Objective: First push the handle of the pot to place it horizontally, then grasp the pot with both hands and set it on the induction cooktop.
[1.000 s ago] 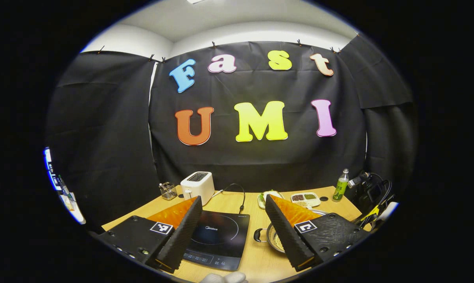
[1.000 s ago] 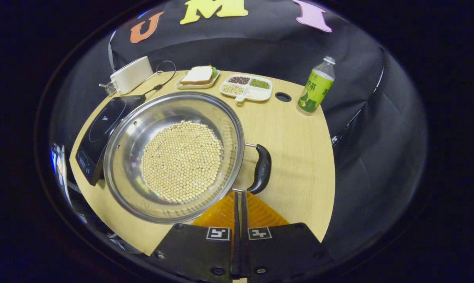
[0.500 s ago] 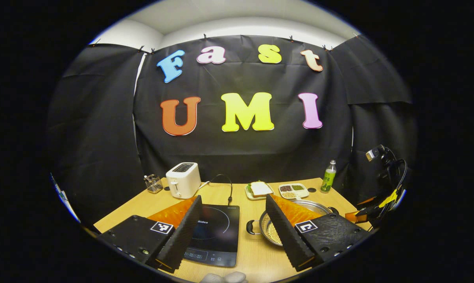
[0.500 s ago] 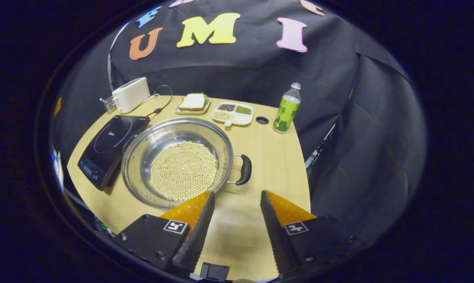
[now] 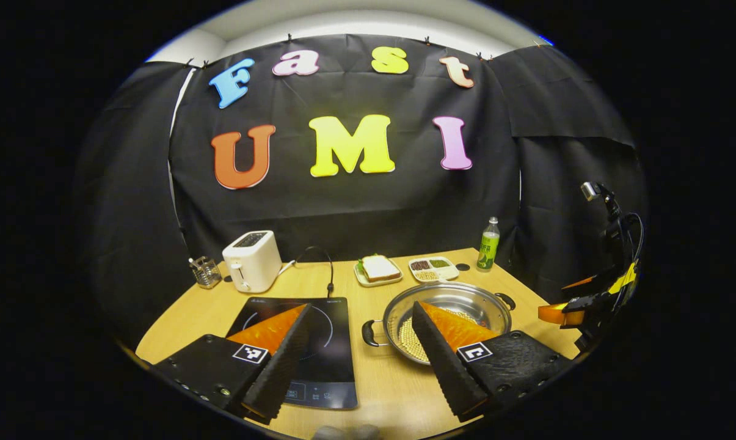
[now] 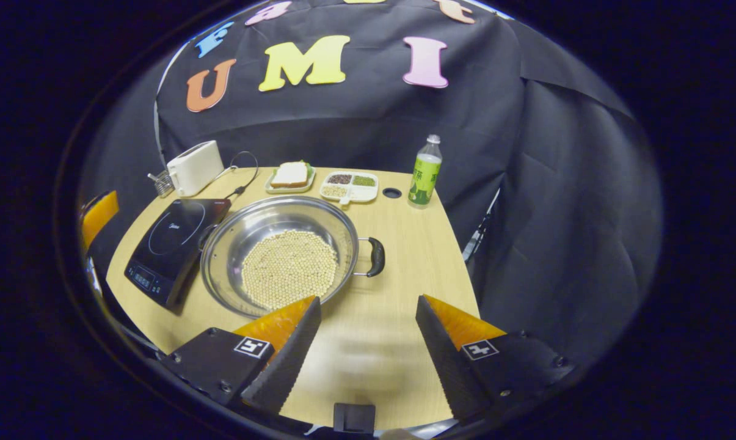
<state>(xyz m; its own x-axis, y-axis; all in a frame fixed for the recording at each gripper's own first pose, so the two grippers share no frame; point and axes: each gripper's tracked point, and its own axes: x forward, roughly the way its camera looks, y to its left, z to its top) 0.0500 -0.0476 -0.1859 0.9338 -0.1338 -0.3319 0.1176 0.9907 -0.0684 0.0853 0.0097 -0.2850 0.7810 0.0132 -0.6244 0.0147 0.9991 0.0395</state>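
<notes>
1. The right gripper [image 6: 364, 330] hangs over the near edge of the table [image 6: 429, 244], its jaws spread wide and holding nothing.
2. The left gripper [image 5: 358, 342] is likewise released and empty, poised above the near side of the table with one finger in front of the induction cooktop [image 5: 319, 342] and the other in front of the pot [image 5: 447, 308].
3. The pot [image 6: 282, 256] sits on the table just right of the induction cooktop [image 6: 172, 241], very close to its edge. Its bottom is covered with a layer of pale beans [image 6: 289, 267].
4. The pot's right handle [image 6: 375, 256] points toward the right table edge and its left handle [image 5: 371, 333] toward the cooktop, so the handles look roughly level across the table; the push step seems done, with the two-handed grasp next.
5. Risks, as I judge them: an uneven lift by the two grippers would tilt the shallow pot and spill the beans; a weak pinch on a rounded handle could slip; dragging rather than lifting could knock the pot against the cooktop's edge.
6. Farther back stand a toaster [image 6: 195, 168], a sandwich plate [image 6: 290, 176], a divided dish [image 6: 349, 185] and a green bottle [image 6: 424, 172], all well clear of the path.
</notes>
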